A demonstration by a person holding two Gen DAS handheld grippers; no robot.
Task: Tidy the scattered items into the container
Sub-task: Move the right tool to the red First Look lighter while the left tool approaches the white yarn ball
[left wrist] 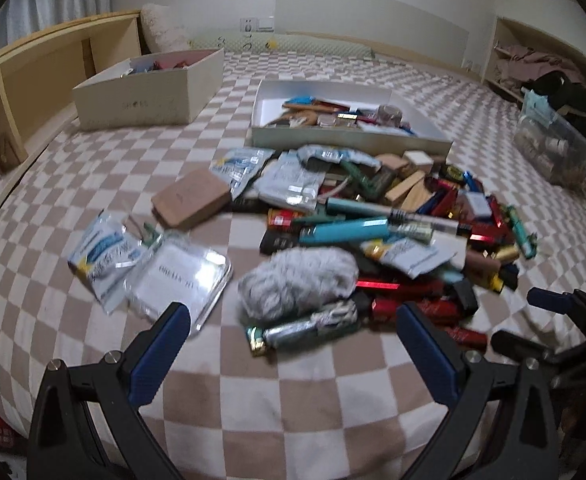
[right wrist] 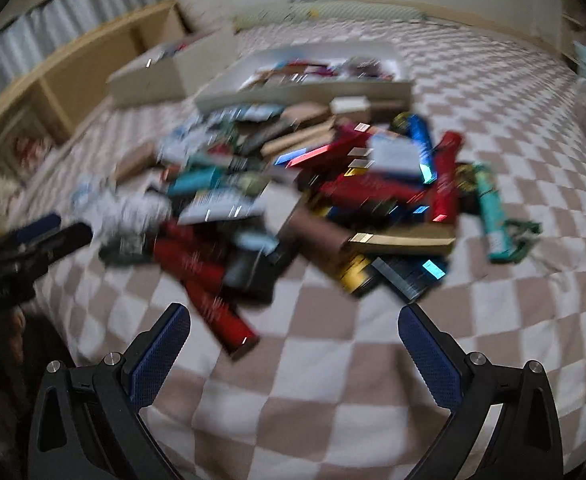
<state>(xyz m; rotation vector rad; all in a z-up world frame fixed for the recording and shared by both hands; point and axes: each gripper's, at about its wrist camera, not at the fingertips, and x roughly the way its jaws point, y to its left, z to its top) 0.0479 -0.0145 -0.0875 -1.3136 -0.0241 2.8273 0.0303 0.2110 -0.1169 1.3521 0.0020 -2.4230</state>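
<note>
A pile of scattered items (left wrist: 393,232) lies on the checkered bedspread: red, teal and gold boxes, foil packets, wooden blocks and a grey fuzzy pouch (left wrist: 297,280). Behind it sits a shallow white tray (left wrist: 433,142) holding several small items. My left gripper (left wrist: 293,354) hangs open just in front of the pouch and a silver-wrapped tube (left wrist: 305,326), holding nothing. The right wrist view is motion-blurred. There my right gripper (right wrist: 293,356) is open and empty, short of the same pile (right wrist: 333,196), with a red box (right wrist: 217,312) nearest. The tray (right wrist: 305,88) lies beyond.
A deeper cream box (left wrist: 141,100) with things inside stands at the back left beside a wooden shelf unit (left wrist: 33,80). A clear plastic bin (left wrist: 553,144) sits at the right edge of the bed. Loose clear packets (left wrist: 149,264) lie left of the pile.
</note>
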